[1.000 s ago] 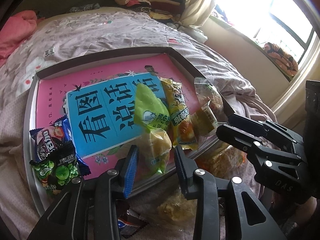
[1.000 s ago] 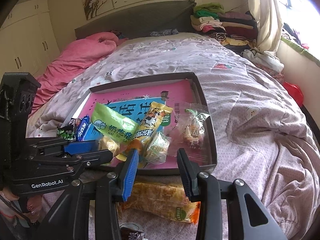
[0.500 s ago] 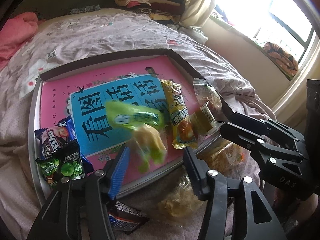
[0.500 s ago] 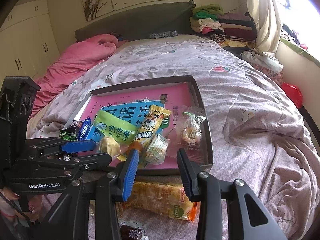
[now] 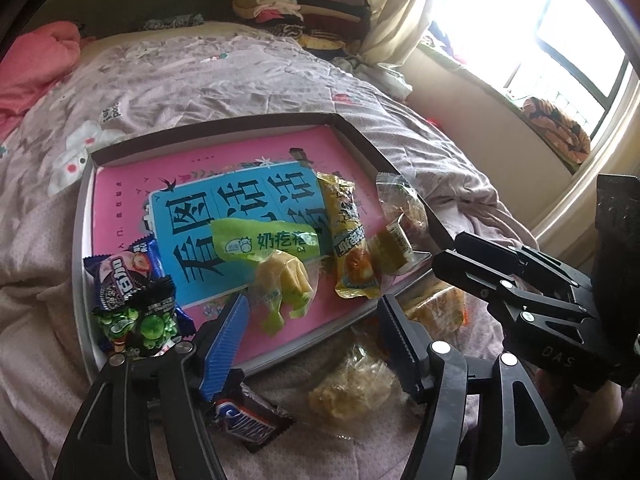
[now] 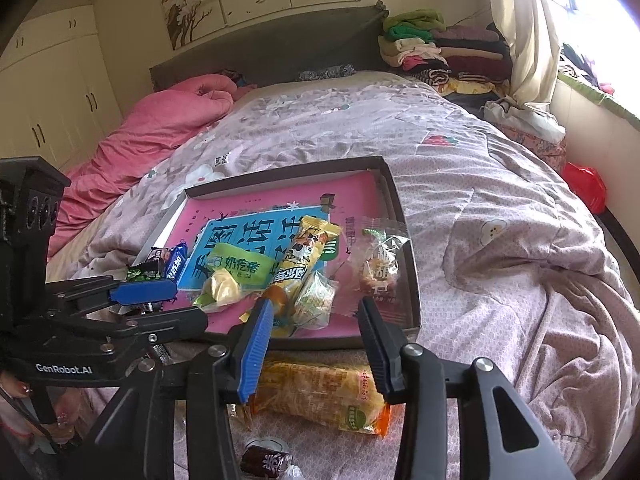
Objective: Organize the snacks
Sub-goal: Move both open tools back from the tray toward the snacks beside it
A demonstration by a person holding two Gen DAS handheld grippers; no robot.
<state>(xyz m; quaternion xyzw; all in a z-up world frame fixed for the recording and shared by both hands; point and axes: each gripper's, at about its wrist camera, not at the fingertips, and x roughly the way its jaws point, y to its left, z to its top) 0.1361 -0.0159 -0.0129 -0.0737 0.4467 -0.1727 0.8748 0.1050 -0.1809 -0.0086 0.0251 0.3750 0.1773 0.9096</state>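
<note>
Step in hand: I judge I am mid-way through gathering snacks into the box lid on the bed; the green milk-candy packet lies in the lid, free of my grippers.
Left gripper: fingers spread apart, holding nothing, hovering over the lid's near edge at 6 o'clock.
Right gripper: fingers also apart and empty, poised above the orange-yellow packet that lies on the bed just outside the lid's near wall.
Snacks in the lid, counted: six that I can tell. Green milk-candy packet near centre; tall yellow packet at its 3 o'clock; small green-wrapped cake and clear-wrapped pastry further toward 3 o'clock; blue cookie packet and black pea packet at 8 o'clock.
Snacks outside the lid, counted: four at least. The orange-yellow packet, a clear bag of pale crisps, a dark chocolate bar, and a small brown candy at 6 o'clock of the right view.
Next move, as I judge it: lower the right gripper over the orange-yellow packet, close across its narrow width, lift it over the wall into the lid's bare 12 o'clock part.
</note>
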